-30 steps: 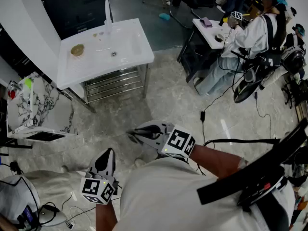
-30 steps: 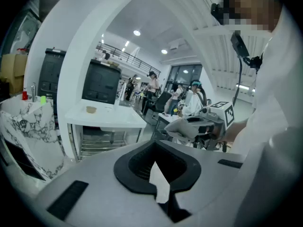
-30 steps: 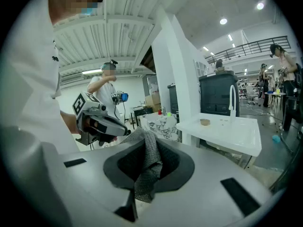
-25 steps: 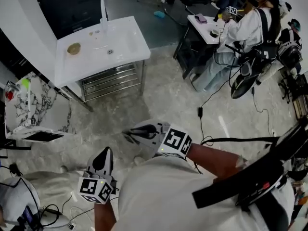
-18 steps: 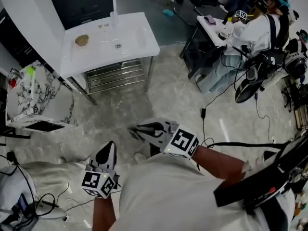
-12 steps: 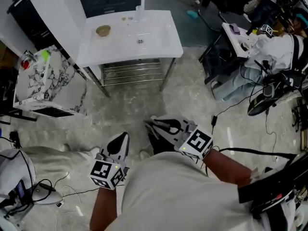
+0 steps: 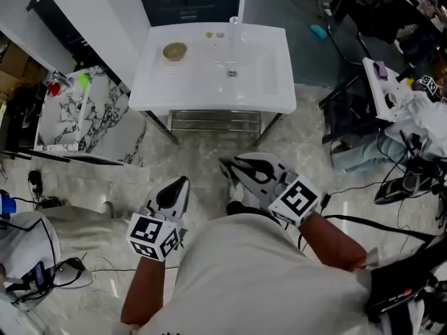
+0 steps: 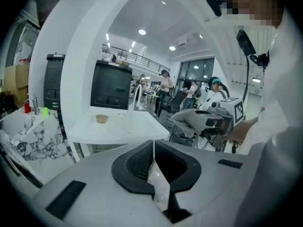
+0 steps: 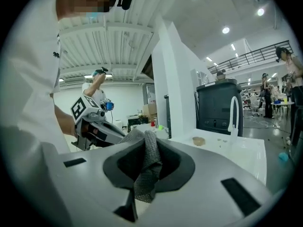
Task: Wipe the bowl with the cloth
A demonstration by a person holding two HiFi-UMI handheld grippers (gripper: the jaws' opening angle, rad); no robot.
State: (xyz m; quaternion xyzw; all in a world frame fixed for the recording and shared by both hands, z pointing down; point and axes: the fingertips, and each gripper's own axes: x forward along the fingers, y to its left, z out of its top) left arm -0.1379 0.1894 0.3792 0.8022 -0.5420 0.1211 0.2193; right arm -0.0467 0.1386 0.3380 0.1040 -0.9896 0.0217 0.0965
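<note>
Noted left gripper [image 8: 153, 149] pressed together, empty. Noted right gripper [image 7: 228, 166] pinching grey cloth [image 9: 147, 171], fabric bunched between pads. Found bowl [image 7: 174, 50] upright on white sink top [image 7: 262, 82], left of tap [image 7: 241, 5], well apart from both grippers.

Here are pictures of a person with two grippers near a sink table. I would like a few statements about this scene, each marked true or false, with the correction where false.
1. The bowl stands on the white sink table, left of the faucet. True.
2. The right gripper is shut on a grey cloth. True.
3. The left gripper holds the bowl. False: it is shut and empty.
4. The cloth touches the bowl. False: they are far apart; the cloth is above the floor, short of the table.
</note>
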